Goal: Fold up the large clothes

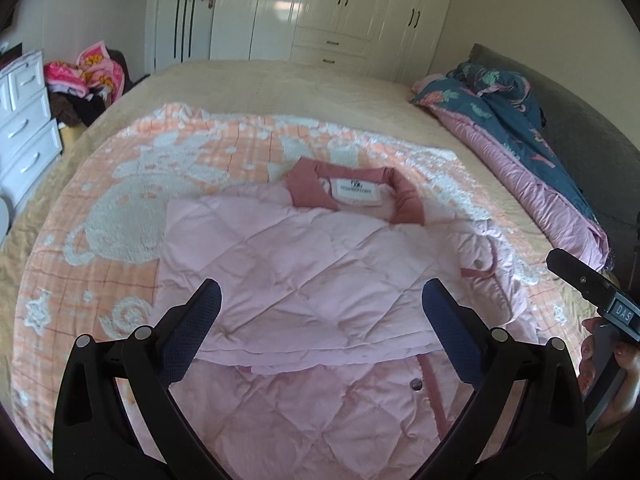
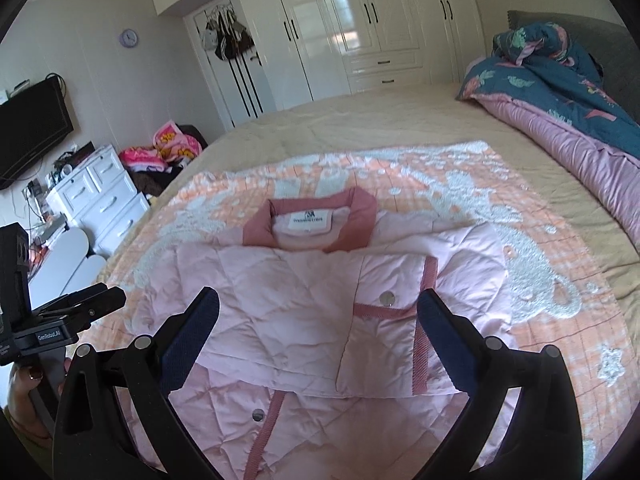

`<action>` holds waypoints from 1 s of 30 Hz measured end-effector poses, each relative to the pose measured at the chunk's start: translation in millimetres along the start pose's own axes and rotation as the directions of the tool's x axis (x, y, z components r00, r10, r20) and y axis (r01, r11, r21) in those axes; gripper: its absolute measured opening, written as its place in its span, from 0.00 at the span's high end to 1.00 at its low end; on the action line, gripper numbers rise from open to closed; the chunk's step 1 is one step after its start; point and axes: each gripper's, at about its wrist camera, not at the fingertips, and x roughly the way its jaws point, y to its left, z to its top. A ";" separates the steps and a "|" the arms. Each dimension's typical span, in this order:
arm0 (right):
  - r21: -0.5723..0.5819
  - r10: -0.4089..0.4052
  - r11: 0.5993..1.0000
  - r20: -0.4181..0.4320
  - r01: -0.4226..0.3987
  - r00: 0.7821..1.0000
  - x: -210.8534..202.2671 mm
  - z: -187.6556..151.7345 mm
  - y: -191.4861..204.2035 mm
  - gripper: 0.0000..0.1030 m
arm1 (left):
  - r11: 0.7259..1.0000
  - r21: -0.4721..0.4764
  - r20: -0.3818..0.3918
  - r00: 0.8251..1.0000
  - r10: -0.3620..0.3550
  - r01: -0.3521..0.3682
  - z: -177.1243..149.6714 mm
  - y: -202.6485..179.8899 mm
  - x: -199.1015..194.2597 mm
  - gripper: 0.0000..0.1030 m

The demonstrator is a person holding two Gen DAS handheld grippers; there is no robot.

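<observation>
Pink quilted jacket lies partly folded on the peach blanket mid-bed; left tool and right tool hover above, both spread wide, empty.

We see a white wardrobe behind the bed; a dark floral quilt bunched at its headboard; white drawers left.

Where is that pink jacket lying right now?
The pink jacket lies partly folded on the orange-and-white blanket on the bed, centred in both views below the open claws, collar toward the white wardrobe.
</observation>
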 end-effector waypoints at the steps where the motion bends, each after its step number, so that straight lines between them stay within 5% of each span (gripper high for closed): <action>1: 0.002 0.001 1.000 0.011 -0.001 1.000 -5.4 0.5 0.7 0.04 | 1.000 0.001 0.008 1.000 0.001 -0.001 0.5 -0.6 -3.6 0.08; 20: -0.055 0.031 0.998 0.127 -0.025 0.991 -68.2 11.6 18.5 0.04 | 1.000 0.002 0.126 0.992 -0.025 0.025 3.6 -3.8 -68.0 0.08; 30: -0.081 -0.019 0.996 0.169 0.033 0.985 -96.4 2.0 19.4 0.04 | 0.998 0.047 0.149 0.987 -0.055 0.049 -10.0 -20.7 -91.5 0.08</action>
